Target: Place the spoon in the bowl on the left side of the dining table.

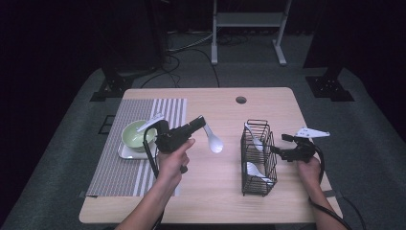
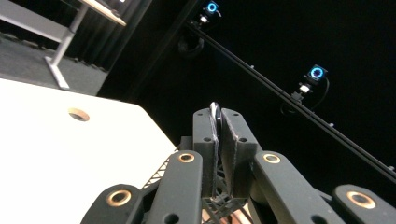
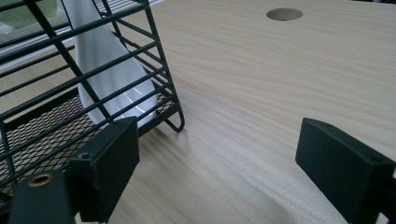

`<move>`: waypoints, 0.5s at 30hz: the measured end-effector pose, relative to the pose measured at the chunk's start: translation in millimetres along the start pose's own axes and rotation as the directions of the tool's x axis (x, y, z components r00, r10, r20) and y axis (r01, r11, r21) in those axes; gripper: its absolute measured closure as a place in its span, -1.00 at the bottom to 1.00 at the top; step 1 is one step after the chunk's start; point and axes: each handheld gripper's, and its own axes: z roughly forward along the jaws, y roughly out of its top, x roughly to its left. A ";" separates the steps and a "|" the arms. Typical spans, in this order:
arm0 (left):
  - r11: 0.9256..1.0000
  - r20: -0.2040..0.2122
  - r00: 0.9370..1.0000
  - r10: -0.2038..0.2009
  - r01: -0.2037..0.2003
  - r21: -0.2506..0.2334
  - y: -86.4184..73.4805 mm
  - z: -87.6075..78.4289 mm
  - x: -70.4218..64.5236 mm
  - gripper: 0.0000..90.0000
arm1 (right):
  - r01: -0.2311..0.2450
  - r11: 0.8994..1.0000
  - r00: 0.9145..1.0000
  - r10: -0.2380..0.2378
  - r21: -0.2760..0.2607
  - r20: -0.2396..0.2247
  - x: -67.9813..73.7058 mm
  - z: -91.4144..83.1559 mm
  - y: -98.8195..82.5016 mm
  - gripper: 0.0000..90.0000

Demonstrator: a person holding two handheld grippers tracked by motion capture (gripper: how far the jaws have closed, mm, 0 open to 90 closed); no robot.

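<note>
1. High view: a dark room with grey carpet surrounds a pale wooden worktop with a round cable hole. The left gripper is held above the middle of the worktop, its jaws pinching the handle of a white ceramic soup spoon, whose bowl hangs down to the right, clear of the surface. Left of it, a pale green bowl sits on a white square plate on a grey striped placemat. To the right stands a black wire basket holding two more white spoons; the right gripper is just beside the basket's right side.
2. Left gripper view: the jaws are pressed together on a thin white edge of the spoon, with the worktop's corner below left.
3. Right gripper view: the jaws stand spread wide over bare wood, with nothing between them; the left jaw is right by the basket's corner.
</note>
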 end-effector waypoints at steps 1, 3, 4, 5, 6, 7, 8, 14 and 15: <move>1.000 -0.005 1.000 -0.003 0.003 -0.003 0.9 -2.5 2.0 0.89 | 0.000 1.000 1.000 0.000 0.000 0.000 0.0 0.1 0.0 -0.73; 1.000 -0.011 1.000 -0.004 0.004 -0.008 2.0 -4.8 3.6 0.89 | 0.000 1.000 1.000 0.000 0.000 0.002 0.0 0.0 0.0 -0.73; 1.000 -0.018 1.000 -0.001 0.001 -0.011 3.3 -7.7 6.0 0.89 | 0.000 1.000 1.000 0.000 0.002 0.002 0.2 0.2 0.1 -0.73; 1.000 -0.023 1.000 -0.001 0.001 -0.015 3.6 -8.6 7.0 0.89 | 0.001 1.000 1.000 -0.001 0.002 0.002 0.2 0.2 0.1 -0.73; 1.000 -0.023 1.000 -0.001 0.001 -0.015 3.6 -8.6 7.0 0.89 | 0.001 1.000 1.000 -0.001 0.002 0.002 0.2 0.2 0.1 -0.73; 1.000 -0.025 1.000 -0.003 0.002 -0.019 3.9 -9.8 8.2 0.89 | 0.001 1.000 1.000 -0.001 0.001 0.002 0.2 0.2 0.1 -0.73; 1.000 -0.028 1.000 -0.003 0.003 -0.022 3.8 -10.5 9.3 0.89 | -0.001 1.000 1.000 0.001 0.000 0.003 0.0 0.0 0.0 -0.73; 1.000 -0.050 0.999 -0.005 0.004 -0.022 2.7 -14.2 16.2 0.89 | -0.002 1.000 1.000 0.002 0.000 0.004 0.0 0.0 0.0 -0.73; 1.000 -0.054 0.998 -0.011 0.009 -0.025 2.6 -15.1 17.7 0.89 | -0.001 1.000 1.000 0.001 -0.001 0.003 -0.1 -0.2 -0.1 -0.73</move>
